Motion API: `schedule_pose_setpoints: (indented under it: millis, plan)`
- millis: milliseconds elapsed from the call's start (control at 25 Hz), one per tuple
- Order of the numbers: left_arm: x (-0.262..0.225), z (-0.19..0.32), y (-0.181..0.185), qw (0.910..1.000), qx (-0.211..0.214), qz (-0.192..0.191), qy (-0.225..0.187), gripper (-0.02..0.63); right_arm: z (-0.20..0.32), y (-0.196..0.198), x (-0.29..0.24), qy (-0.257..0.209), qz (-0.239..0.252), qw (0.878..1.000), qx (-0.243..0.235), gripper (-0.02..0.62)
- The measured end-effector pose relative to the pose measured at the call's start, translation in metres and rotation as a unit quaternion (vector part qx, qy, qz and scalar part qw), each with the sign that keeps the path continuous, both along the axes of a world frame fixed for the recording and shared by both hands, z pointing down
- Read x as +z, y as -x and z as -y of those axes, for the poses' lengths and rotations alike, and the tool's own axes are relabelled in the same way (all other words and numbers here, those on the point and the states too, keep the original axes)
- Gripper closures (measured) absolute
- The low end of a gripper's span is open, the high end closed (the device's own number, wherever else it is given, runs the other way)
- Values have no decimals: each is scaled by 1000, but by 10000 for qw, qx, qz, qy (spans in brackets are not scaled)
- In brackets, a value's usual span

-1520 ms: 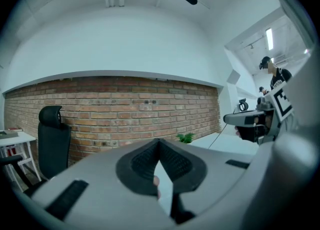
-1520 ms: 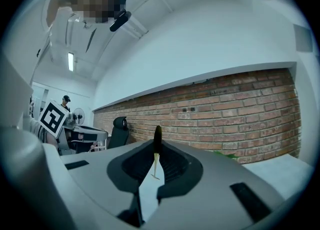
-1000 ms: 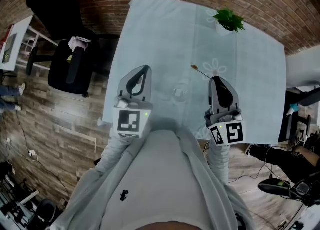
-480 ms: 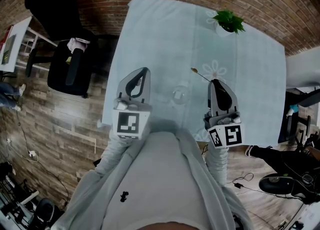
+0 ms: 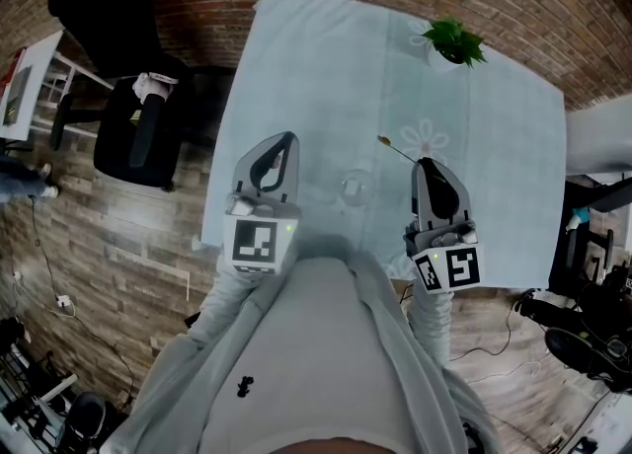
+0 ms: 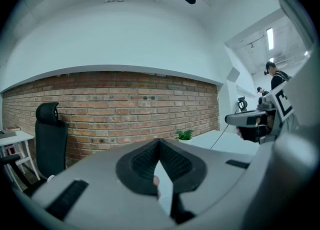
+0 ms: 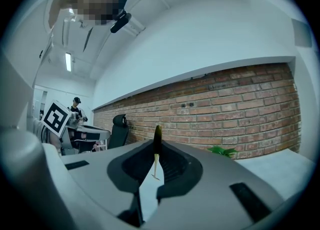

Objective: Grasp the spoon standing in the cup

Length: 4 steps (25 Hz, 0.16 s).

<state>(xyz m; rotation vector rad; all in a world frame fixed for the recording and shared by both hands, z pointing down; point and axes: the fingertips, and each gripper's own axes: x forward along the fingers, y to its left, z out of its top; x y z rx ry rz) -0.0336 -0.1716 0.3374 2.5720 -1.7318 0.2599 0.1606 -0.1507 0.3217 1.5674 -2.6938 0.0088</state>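
Hardly anything has shifted over the last second — my right gripper [image 5: 427,161] keeps almost the same pose above the table [image 5: 316,57]. Its fingers [image 7: 175,164] are pinched nearly shut on the spoon [image 7: 157,136], which juts ahead of them, clear of the cup [image 5: 355,186] standing between the two grippers. My left gripper [image 5: 286,136] is closed on nothing. I judge the grasp made — next I'd just keep the pinch firm and the spoon steady, short of the plant [image 5: 454,39].
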Motion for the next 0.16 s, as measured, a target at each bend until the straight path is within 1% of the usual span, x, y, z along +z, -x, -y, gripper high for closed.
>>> schedule_pose_setpoints:
  millis: [160]
  plan:
    - [0, 2, -2, 9999, 75, 56, -81, 588, 1, -1, 1, 14, -33, 10000, -20, 554]
